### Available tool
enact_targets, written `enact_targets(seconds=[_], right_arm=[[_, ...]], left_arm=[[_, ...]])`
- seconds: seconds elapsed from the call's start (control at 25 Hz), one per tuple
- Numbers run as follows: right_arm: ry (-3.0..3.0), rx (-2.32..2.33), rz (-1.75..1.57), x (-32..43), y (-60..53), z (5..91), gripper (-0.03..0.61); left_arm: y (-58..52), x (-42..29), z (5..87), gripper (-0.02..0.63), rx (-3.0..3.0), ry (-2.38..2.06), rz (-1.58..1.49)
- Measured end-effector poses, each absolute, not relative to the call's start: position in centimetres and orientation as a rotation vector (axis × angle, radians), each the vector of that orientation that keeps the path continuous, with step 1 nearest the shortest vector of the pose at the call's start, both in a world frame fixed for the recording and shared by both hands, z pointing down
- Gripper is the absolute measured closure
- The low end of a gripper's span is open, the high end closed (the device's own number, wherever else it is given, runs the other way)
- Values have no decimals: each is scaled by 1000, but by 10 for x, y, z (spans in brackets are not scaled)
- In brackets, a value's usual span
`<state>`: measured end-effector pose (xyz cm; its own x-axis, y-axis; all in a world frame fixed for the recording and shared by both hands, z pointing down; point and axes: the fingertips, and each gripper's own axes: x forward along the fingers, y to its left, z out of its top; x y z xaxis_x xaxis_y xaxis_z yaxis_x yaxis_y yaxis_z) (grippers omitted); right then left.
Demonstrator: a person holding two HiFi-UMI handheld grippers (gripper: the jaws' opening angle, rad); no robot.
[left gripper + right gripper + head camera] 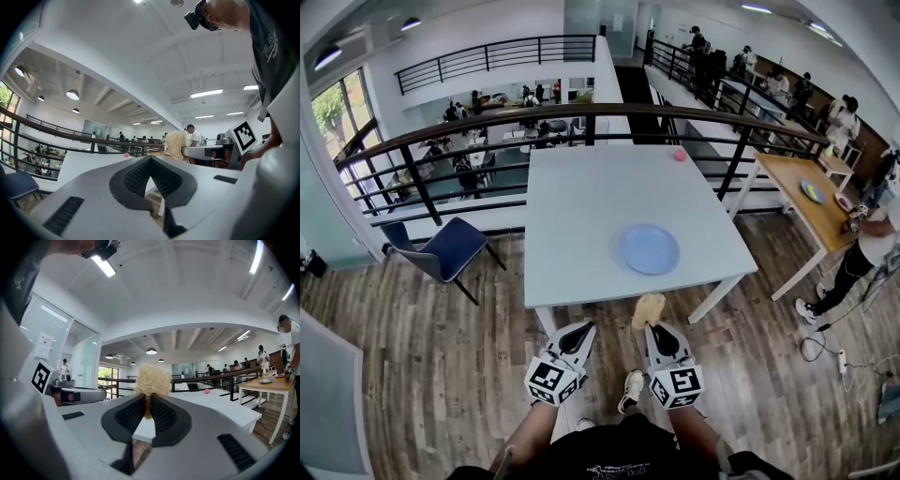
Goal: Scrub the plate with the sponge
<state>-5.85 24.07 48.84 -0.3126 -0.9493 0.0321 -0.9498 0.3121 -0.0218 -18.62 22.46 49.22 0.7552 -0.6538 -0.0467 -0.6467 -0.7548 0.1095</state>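
The left claw (151, 158) is pressed together and empty. The right claw (148, 404) is clamped on a straw-coloured fibrous sponge (152, 379) at the near edge of the white square tabletop (581, 216). A round light-blue plate (649, 249) lies there, apart from both claws. A railed balcony (487, 122) lies beyond, where the distant people are hard to make out.

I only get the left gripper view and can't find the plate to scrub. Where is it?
Observer: The blue plate lies flat on the white table, ahead of the right gripper.
Operator: Is the sponge gripped?
Observer: Yes, the right gripper view shows the jaws shut on the straw-coloured sponge.
Operator: Are we over the table?
Observer: No. The head view shows the left gripper and the right one both short of its near edge.
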Motion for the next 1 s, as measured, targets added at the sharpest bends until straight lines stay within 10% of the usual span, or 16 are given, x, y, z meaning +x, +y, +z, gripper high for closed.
enact_targets(seconds=[1.0], right_arm=[[-2591,1778,93,69,63,483,534]], left_arm=[[59,-64,493,612,2837,-1103,6]])
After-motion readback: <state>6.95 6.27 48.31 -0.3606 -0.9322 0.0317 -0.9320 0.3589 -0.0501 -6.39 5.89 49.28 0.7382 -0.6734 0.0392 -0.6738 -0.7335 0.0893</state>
